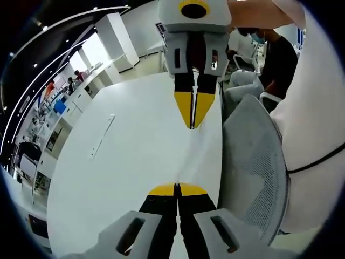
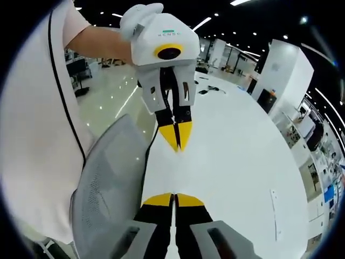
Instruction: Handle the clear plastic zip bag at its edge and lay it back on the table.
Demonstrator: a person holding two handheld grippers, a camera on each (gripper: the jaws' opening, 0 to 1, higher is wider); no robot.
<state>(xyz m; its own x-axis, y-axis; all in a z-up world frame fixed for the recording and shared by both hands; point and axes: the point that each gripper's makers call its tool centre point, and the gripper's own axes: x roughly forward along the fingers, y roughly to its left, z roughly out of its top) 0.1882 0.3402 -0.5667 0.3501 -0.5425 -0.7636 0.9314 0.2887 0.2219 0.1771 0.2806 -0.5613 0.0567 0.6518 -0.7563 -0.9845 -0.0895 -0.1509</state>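
White round tabletop [image 1: 124, 162] in an open office | grey mesh chair [image 1: 253, 162] at its near edge | left hand-held gripper [image 1: 177, 190] and right hand-held gripper [image 2: 173, 199] both shut, facing tip to tip | clear plastic zip bag [image 1: 186, 156] stretched faintly between them above the tabletop, edges apparently pinched.

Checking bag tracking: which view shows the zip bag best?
Left gripper view, narrowly: the bag reads as a faint translucent band stretched between the left gripper and right gripper, both jaws shut on it. The right gripper view catches it edge-on, barely a thin line.
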